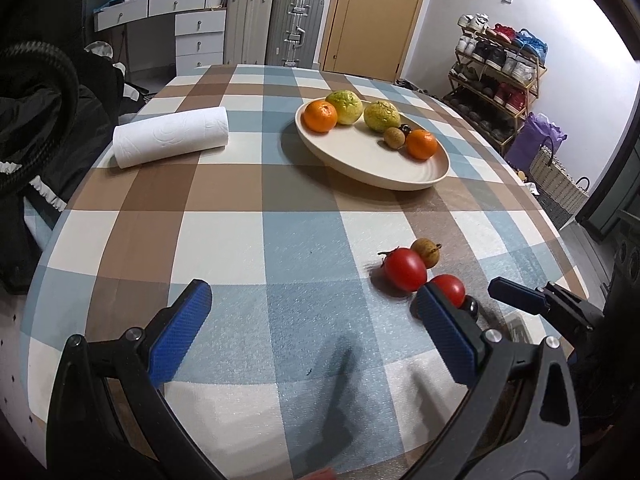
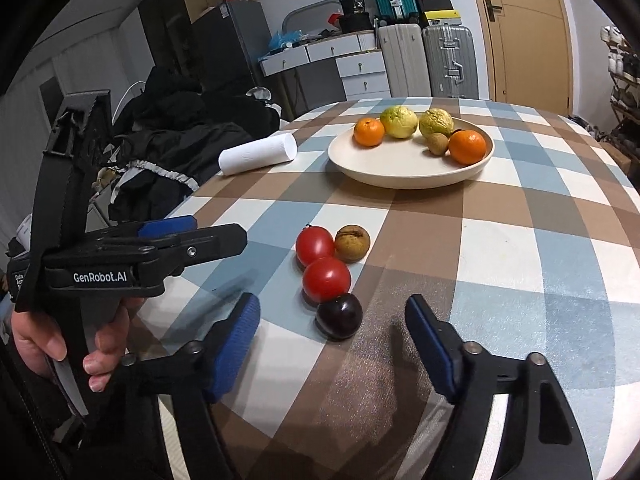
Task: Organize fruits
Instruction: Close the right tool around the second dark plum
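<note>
Blue pads sit on the right gripper (image 2: 332,334), and its two fingers are spread wide apart with nothing held between them. Just in front of it, on the checked tablecloth (image 2: 520,240), lies a dark plum (image 2: 339,316). The plum touches a red tomato (image 2: 326,279), and that one touches a second tomato (image 2: 315,245) behind it. A small brown fruit (image 2: 352,243) sits right beside the second tomato. All four are bunched together on the cloth, well apart from the plate.

The left gripper (image 1: 316,312) is spread wide too and holds nothing. It hangs over the cloth to the left of the little bunch. A hand (image 2: 60,344) grips its black handle.

Farther back is a cream plate (image 2: 400,168). On it are two oranges, one on the left (image 2: 369,132) and one on the right (image 2: 467,147). Between them sit two bumpy yellow-green fruits (image 2: 398,121) and another small brown fruit (image 2: 437,144). Something small and dark (image 1: 405,128) may be tucked behind that brown one, but it is hard to see.

A white paper towel roll (image 1: 171,136) lies on its side to the left of the plate
</note>
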